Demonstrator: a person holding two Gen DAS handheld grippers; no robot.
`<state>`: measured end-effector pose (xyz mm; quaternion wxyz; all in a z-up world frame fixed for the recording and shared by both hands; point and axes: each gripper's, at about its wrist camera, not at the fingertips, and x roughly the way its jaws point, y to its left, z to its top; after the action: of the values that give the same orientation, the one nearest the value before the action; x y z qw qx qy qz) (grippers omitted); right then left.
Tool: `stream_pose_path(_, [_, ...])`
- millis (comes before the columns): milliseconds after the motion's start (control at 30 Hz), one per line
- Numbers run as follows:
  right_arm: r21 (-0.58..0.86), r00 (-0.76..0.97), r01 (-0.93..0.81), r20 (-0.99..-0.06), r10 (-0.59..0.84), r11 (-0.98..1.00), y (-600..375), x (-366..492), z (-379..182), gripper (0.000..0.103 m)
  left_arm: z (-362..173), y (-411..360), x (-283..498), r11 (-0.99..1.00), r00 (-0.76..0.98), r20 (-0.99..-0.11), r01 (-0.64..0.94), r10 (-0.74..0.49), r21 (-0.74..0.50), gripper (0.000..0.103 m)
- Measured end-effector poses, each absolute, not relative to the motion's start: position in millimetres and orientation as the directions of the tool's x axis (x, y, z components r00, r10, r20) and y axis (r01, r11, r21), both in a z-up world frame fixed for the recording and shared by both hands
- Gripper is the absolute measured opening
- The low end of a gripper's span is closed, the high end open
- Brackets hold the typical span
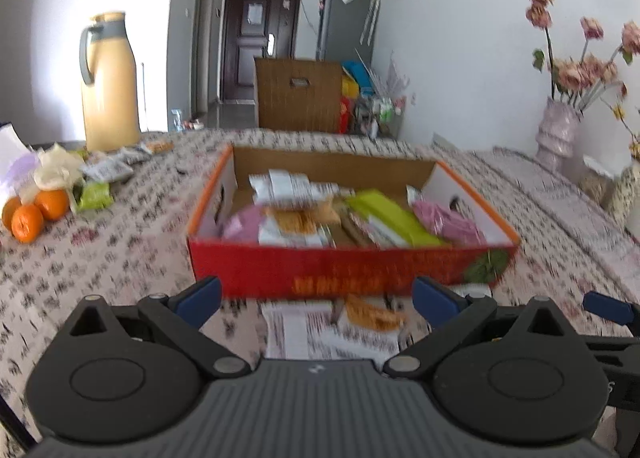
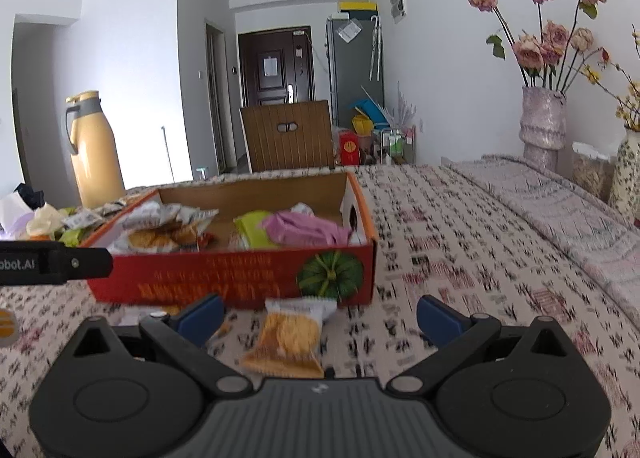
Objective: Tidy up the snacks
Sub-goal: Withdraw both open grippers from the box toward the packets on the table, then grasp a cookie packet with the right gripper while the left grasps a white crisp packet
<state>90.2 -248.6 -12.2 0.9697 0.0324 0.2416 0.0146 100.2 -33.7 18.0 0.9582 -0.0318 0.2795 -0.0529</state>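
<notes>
Here our right gripper (image 2: 320, 318) hangs low over the tablecloth (image 2: 460, 238) with its blue pads spread wide and nothing between them. Just ahead of it, a little left of its centre line, lies a cracker packet (image 2: 290, 338) flat on the cloth, its far end almost touching the near wall of the red box (image 2: 224, 278). We judge the spread is kept so that the packet can be taken across its width.

Our left gripper (image 1: 316, 296) is likewise parted and empty, low at the near wall of the same box (image 1: 340, 266). Between its pads, on the cloth, lie a white printed wrapper (image 1: 304, 330) and an orange-fronted packet (image 1: 372, 316); the blur keeps us from telling whether they overlap.

Further out, the box sits open-topped in the middle of the table and already holds a loose pile: pink packets (image 2: 304, 228), a green packet (image 2: 252, 230) and cracker packs (image 2: 160, 234). It looks to be the collecting place, which is why we both face it.

Far left on the table more loose snacks (image 1: 108, 170) wait beside the oranges (image 1: 34, 214) and the yellow jug (image 1: 108, 86), so we reckon the sorting is partly done. At far right stands a vase of flowers (image 2: 544, 122).
</notes>
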Motion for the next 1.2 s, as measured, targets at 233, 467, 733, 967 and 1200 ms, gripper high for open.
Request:
stream_pose_path(233, [0.051, 0.853, -0.003, -0.521, 0.029, 0.999, -254, 72, -36, 0.103, -14, -51, 96, 0.991, 0.773, -0.621, 0.111, -0.129, -0.068, 0.103])
stream_pose_path(467, [0.058, 0.833, 0.026, -0.553, 0.01, 0.998, -265, 64, -48, 0.103, -37, -70, 91, 0.988, 0.731, -0.667, 0.15, -0.141, -0.044, 0.103])
stream_pose_path(733, [0.067, 0.823, 0.021, -0.568, 0.021, 0.998, -267, 63, -55, 0.103, -44, -82, 90, 0.985, 0.729, -0.67, 0.173, -0.137, -0.013, 0.061])
stream_pose_path(967, [0.064, 0.816, 0.017, -0.577, 0.023, 0.998, -264, 66, -57, 0.103, -42, -78, 82, 0.98, 0.739, -0.653, 0.199, -0.169, -0.028, 0.057])
stream_pose_path(1200, [0.059, 0.816, 0.008, -0.577, 0.028, 0.998, -261, 71, -55, 0.103, -19, -66, 64, 0.974, 0.781, -0.59, 0.22, -0.205, -0.047, 0.057])
